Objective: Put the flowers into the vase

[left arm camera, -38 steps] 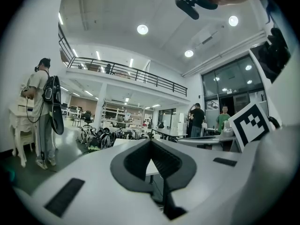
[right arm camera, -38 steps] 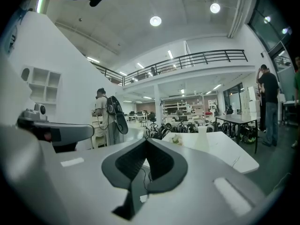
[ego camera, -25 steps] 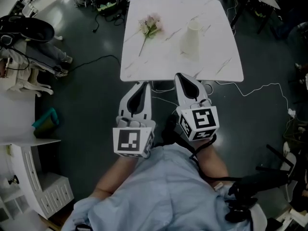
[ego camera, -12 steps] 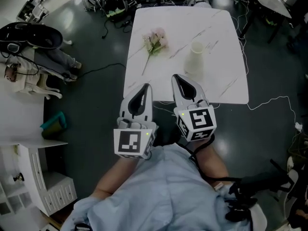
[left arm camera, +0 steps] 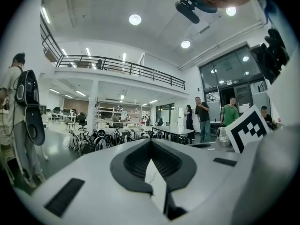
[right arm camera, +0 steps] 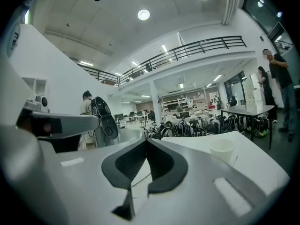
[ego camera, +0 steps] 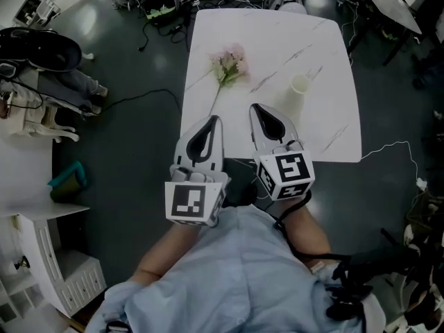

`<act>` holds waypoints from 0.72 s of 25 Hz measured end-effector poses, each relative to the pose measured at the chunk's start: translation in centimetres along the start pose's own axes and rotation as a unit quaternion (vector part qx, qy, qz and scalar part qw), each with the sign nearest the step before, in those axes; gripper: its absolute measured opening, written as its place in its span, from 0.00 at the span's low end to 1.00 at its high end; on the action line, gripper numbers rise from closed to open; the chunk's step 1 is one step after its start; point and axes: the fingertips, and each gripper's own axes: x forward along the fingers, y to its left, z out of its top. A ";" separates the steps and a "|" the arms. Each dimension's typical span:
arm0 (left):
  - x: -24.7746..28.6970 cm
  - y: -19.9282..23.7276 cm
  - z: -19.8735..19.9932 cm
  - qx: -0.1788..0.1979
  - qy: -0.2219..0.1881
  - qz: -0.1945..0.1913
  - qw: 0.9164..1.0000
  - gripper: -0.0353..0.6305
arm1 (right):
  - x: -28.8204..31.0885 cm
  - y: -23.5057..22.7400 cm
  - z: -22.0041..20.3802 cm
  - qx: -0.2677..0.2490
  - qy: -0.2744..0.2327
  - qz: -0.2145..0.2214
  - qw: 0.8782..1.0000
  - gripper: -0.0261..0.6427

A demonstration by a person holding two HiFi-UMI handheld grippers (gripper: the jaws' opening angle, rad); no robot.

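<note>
Pale pink flower sprig (ego camera: 227, 66), green leaves, long thin stem, flat on white marbled worktop (ego camera: 333, 123), white vase (ego camera: 300, 89) upright nearby, left hand-held gripper (ego camera: 213, 119) and right hand-held gripper (ego camera: 255, 108) clenched, empty

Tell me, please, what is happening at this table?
A person holds a gripper in each hand. The left gripper and the right gripper reach over the near edge of the table, fingers closed, both empty. The flowers lie flat; the vase stands upright, apart from them. Nothing is grasped yet.
</note>
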 end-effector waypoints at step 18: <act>8.8 11.1 -4.9 -0.065 0.083 -0.057 0.993 0.06 | 14.1 -3.6 -9.7 0.095 0.148 -0.100 0.979 0.08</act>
